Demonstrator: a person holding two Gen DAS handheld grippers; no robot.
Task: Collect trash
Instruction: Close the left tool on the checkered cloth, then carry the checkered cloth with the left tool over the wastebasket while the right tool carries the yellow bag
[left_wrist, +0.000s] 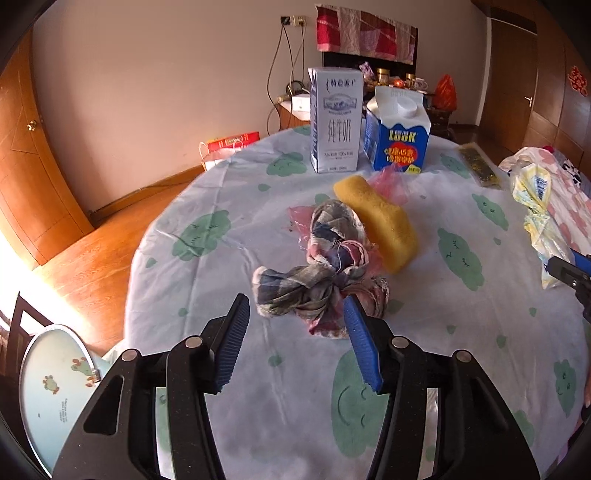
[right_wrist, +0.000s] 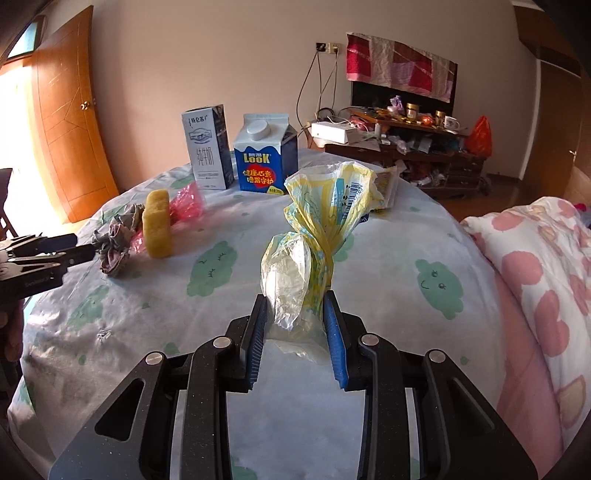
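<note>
Left gripper (left_wrist: 297, 306) angled down, fingers apart; right gripper (right_wrist: 295, 306) pinching bag (right_wrist: 314, 236)

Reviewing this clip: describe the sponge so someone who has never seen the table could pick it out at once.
Start at the two milk cartons standing at the far side of the round table. Just in front of them lies a thick yellow sponge, touching a knotted checked rag. It is the only solid yellow block there; pink plastic shows behind it.

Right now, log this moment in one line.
left gripper: open at knotted rag | right gripper: shut on yellow plastic bag
</note>
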